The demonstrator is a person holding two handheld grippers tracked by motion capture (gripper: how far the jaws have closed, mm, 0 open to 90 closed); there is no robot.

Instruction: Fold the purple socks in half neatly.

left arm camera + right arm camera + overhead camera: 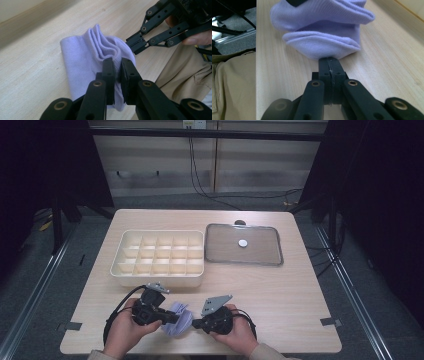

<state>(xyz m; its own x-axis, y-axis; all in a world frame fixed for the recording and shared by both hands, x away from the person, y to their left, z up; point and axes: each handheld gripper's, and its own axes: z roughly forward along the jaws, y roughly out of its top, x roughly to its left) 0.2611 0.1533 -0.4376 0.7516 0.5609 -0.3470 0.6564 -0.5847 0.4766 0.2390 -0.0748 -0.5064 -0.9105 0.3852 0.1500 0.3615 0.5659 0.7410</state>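
My sock lay on the bench before the divided box, between my left tongs and right tongs; the tray sat right of that box.

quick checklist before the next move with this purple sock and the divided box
1. Left gripper has the sock: ok, its fingers are closed on a fold of fabric.
2. Right gripper has the sock: ok, its fingers are shut on the fabric edge.
3. Sock folded compactly: not ok, it is bunched in loose layers at the table's near edge.
4. Divided box free to receive it: ok, the visible cells look empty.
5. Lid out of the way: ok, it lies flat to the right of the box.
6. Sock fits one cell: cannot tell.
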